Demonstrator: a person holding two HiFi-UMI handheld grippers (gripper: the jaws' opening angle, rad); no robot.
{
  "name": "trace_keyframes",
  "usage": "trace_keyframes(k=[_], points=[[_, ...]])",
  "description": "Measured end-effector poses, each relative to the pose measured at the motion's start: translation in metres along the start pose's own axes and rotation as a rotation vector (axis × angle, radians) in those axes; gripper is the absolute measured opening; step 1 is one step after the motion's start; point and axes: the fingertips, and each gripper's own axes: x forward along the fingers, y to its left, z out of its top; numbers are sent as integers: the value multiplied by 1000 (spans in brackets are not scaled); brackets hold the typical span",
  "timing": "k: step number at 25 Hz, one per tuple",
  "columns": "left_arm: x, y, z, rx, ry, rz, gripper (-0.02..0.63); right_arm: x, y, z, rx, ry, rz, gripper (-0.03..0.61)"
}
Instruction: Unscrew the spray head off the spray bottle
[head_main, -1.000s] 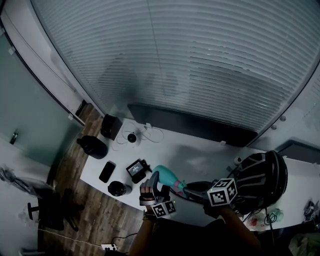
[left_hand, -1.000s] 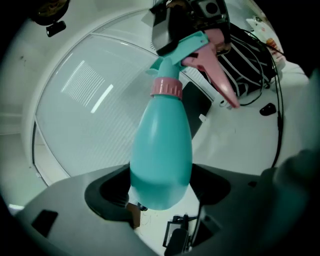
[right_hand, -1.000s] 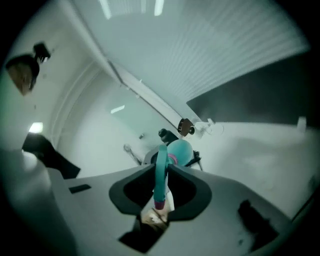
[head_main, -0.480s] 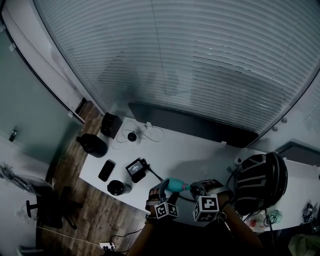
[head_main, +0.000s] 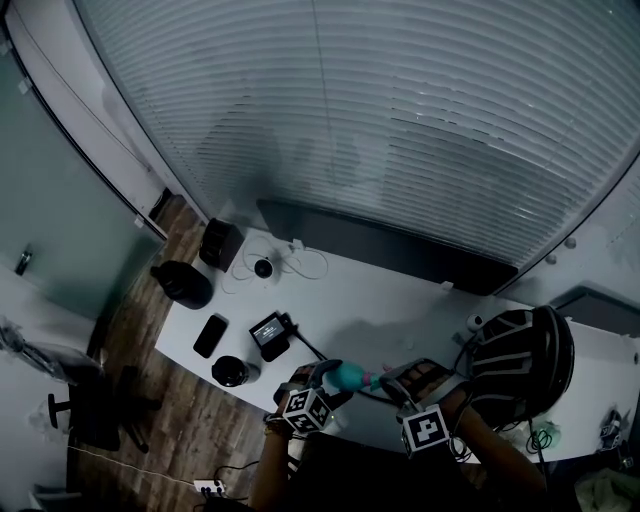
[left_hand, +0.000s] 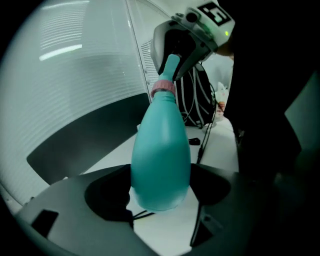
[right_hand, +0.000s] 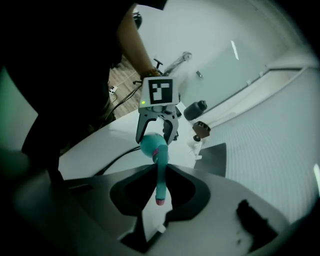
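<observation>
Having just closed, right fingers (right_hand: 100, 200) grasp the spray head (right_hand: 161, 175); left fingers (left_hand: 75, 210) clamp bottle (left_hand: 160, 160).

On my feed the left gripper (right_hand: 156, 129) wears a white cube (right_hand: 161, 92) with a black square marker, a green light (right_hand: 144, 103) beside it and pale grey fingers (right_hand: 143, 125). The right gripper (left_hand: 173, 64) has the same cube over a glossy grey shell (left_hand: 159, 42). Its jaws have just been closing, with the spray head (right_hand: 160, 172) between them. The jaws nearest each camera are dark and moulded. The person wears a dark top (head_main: 350, 475).
</observation>
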Motion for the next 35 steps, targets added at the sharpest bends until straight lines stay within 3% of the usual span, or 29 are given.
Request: trace_keyframes(k=[2,4,10,15,17,20,27,30,35], points=[[-12,0,0,-50,-42,-69,370,-10,-11,2,-32,-48,-61,61],[-19,7,-5,-107,-89,-56,370,-17,-17,1,-11,-86,-106,61],[-6,30,-24,-312,-210,101,370,-33,-32,-17,169,-127,-220,61],[7,71,-34,-551,-360,279,370,-48,-33,-55,318,-102,-328,61],[13,88,-37,-606,-385,338,370,-52,-33,-70,413,-116,-377,61],[38,98,-32,-593,-358,351,370,-52,-36,-91,655,-199,-461,61],[115,110,-32,-601,-230,335,370,-17,-23,-137,1390,-522,-594,61],[135,108,-35,-574,-203,318,370,-11,-15,-145,1492,-568,-603,61],[154,104,-41,-579,-172,308,370,-15,-15,-147,1532,-632,-583,61]])
